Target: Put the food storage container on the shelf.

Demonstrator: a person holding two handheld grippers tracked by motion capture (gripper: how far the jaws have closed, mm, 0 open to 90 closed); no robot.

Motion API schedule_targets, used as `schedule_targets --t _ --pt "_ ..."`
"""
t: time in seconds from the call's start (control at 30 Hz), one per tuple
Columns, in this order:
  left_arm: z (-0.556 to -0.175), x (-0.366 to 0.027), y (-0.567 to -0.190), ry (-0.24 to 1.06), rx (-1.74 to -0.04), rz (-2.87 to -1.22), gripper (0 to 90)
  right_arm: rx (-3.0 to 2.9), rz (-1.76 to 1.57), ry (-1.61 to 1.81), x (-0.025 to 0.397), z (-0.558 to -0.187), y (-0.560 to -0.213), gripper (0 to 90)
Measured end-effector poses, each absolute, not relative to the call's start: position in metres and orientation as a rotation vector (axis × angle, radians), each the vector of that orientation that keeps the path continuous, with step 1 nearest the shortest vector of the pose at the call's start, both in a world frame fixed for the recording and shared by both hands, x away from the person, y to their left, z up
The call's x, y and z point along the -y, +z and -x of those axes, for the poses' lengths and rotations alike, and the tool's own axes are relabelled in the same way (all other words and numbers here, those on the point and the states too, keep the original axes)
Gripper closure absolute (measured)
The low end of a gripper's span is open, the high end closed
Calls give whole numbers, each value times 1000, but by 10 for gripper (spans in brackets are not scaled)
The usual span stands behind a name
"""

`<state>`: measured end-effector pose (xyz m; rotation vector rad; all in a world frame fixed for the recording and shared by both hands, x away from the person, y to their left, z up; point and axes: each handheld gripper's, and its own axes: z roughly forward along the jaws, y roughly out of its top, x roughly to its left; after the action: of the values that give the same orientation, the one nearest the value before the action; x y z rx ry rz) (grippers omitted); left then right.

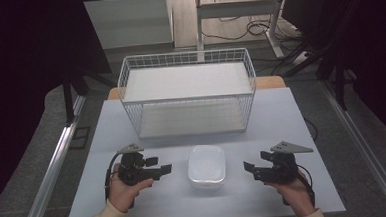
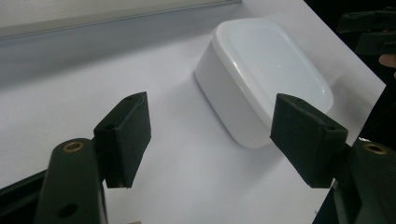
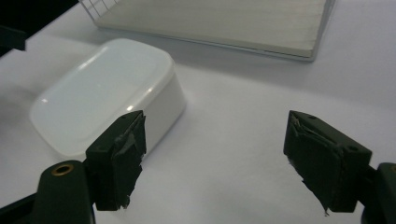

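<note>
two grippers flank one white lidded container (image 1: 206, 166) that sits on the near half of the white table (image 1: 112, 128), just in front of the white wire basket (image 1: 187, 92) and roughly centred between my hands. from the high view i read the container as a rounded rectangle with its lid on and facing up, its long axis running away from me toward the basket, short sides near and far. my left gripper (image 1: 165, 168) is held just left of the container, its jaws pointing right at the container's left side; in the left gripper view (image 2: 210, 140) the jaws stand wide apart with bare table between them, and the container (image 2: 261, 79) lies beyond and to the right of the gap, its near corner close to the right-hand jaw but not touching it as far as i can tell. my right gripper (image 1: 247, 168) sits just right of the container, jaws pointing left at it; in the right gripper view (image 3: 215, 161) these jaws are also spread wide and grip nothing, with the container (image 3: 107, 93) ahead and to the left, partly behind the left-hand jaw. the pads on this gripper look frayed at their edges.
</note>
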<state>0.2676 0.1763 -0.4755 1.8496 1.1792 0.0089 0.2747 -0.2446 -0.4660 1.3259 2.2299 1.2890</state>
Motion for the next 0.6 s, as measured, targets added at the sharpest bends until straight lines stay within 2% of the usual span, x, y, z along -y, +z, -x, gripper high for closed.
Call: schedule_targets --t 0.27,0.6 --pt "-273 -167 -471 10 -1161 -1861 277 -2231 -1381 1338 233 -277 -458 218" --pt "-294 -140 -472 -102 -1164 -1854 283 -2275 -1434 1362 201 -290 -454 239"
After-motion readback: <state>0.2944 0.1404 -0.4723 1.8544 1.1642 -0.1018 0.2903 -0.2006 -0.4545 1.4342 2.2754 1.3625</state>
